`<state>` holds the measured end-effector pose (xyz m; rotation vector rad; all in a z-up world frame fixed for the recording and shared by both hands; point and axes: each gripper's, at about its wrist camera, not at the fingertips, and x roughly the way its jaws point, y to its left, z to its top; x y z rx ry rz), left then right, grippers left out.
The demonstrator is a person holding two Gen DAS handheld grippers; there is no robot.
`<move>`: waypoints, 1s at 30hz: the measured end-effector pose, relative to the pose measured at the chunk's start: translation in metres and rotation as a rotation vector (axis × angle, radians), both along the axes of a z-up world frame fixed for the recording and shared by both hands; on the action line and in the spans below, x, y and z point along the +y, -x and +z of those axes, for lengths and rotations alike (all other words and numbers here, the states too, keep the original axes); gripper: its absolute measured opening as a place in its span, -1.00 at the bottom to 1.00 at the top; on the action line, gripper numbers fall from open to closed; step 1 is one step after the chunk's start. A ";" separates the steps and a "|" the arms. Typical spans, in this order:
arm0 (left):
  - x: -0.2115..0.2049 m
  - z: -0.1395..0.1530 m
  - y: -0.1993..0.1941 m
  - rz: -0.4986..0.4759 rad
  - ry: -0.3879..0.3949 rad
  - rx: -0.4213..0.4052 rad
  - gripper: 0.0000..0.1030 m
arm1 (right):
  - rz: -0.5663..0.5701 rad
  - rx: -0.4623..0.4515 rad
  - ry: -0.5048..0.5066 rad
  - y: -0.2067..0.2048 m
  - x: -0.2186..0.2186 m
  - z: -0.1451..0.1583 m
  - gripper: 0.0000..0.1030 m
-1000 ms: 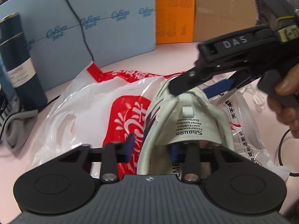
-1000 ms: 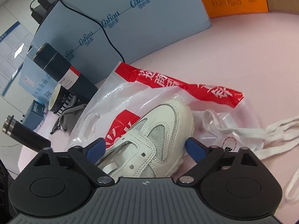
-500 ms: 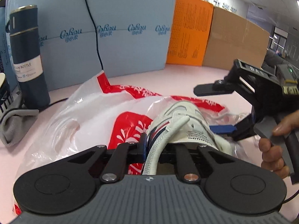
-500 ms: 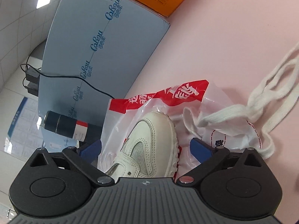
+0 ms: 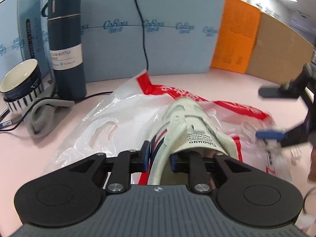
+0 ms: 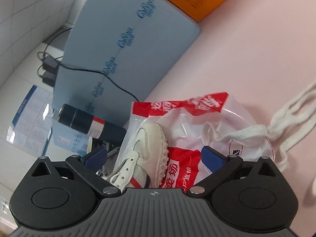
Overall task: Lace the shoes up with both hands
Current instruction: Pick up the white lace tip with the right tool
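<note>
**White shoe on a red-and-white bag, collar between the left fingers**

White leather and mesh make up the shoe (image 5: 189, 124), which lies on a crumpled red-and-white plastic bag (image 5: 110, 126) on the pink table (image 5: 59, 138). Whether anything sits inside the bag cannot be made out. A striped bowl (image 5: 19, 85) beside the dark vacuum bottle (image 5: 66, 45) shows only a pale inside.

The left gripper (image 5: 159, 155) has the shoe's side wall at the collar between its blue pads; its jaws have just been opening and stand narrow, and a firm pinch cannot be confirmed. The shoe's heel is hidden behind that gripper. Its long axis runs away from the left camera, toe toward the blue boards (image 5: 167, 35).

The right gripper (image 6: 156, 158) has its fingers spread wide, holding nothing. White laces (image 6: 276, 134) lie loose across the bag's edge, cut off at the frame.
</note>
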<state>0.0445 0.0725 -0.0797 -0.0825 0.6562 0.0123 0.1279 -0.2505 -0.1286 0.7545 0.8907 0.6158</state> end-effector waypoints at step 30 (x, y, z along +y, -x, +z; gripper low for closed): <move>0.008 0.026 0.062 0.012 0.020 -0.068 0.70 | 1.251 -1.072 1.325 0.005 0.088 0.009 -0.61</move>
